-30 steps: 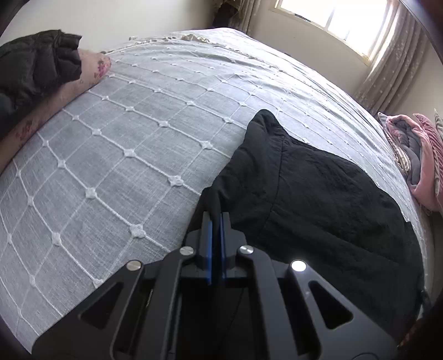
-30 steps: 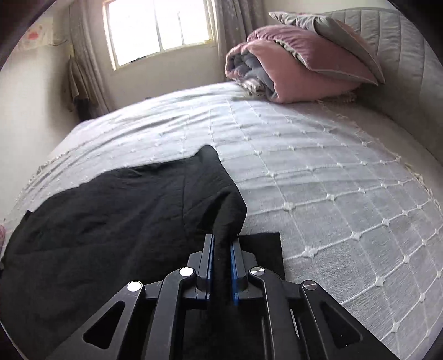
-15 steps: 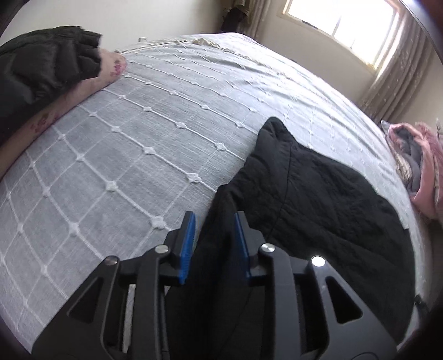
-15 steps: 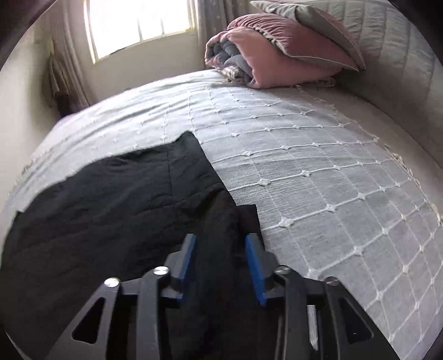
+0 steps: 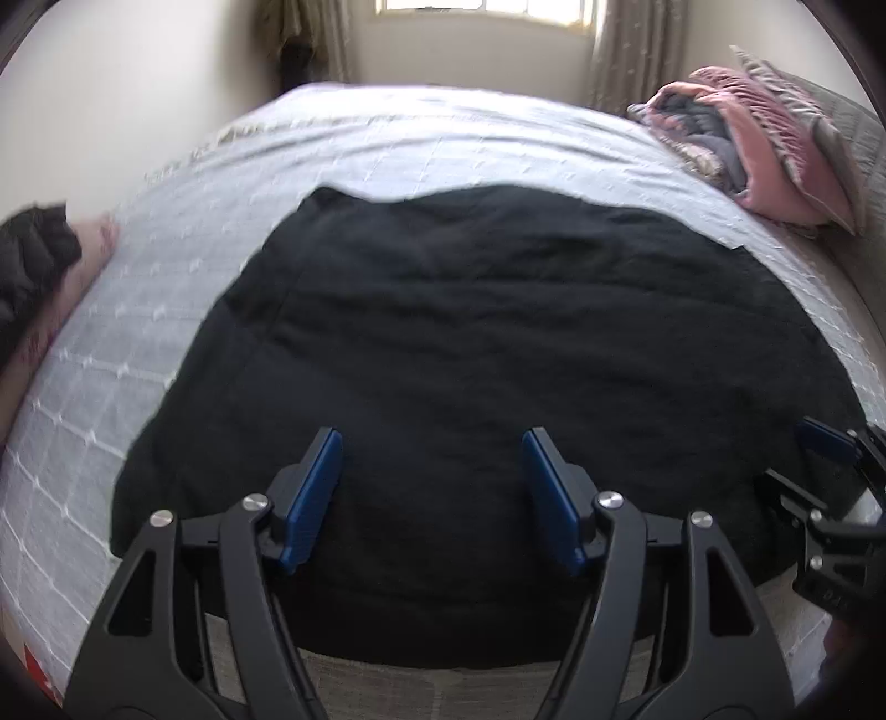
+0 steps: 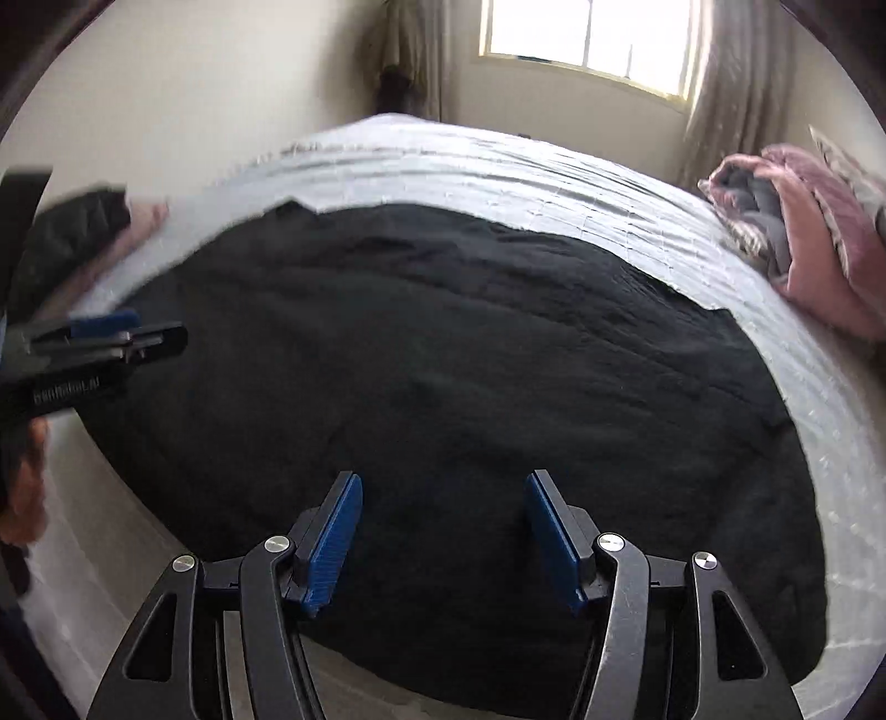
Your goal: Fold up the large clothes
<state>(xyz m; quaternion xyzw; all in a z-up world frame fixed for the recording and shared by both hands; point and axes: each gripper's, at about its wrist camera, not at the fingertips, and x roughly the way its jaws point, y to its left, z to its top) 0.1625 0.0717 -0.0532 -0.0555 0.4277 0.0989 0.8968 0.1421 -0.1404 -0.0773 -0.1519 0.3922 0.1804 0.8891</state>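
Observation:
A large black garment (image 5: 498,354) (image 6: 443,387) lies spread flat on the grey quilted bed (image 5: 387,138) (image 6: 470,166), its near edge at the bed's front. My left gripper (image 5: 432,437) hovers over the near part of the cloth, jaws wide apart and still opening, with nothing pinched between the blue pads. My right gripper (image 6: 443,479) stands the same way over the cloth, jaws opening and holding nothing. The right gripper's blue-padded tip (image 5: 825,443) shows at the far right of the left wrist view. The left gripper (image 6: 105,338) shows side-on at the left edge of the right wrist view.
Pink and grey folded bedding with pillows (image 5: 764,149) (image 6: 803,243) sits at the bed's right end. A dark jacket on a pink pillow (image 5: 33,260) (image 6: 83,232) lies at the left. A window with curtains (image 6: 587,39) is on the far wall.
Both grippers let go of the black cloth and opened wide. Both pulled back and rolled, so each view now faces the whole garment lying flat on the bed.

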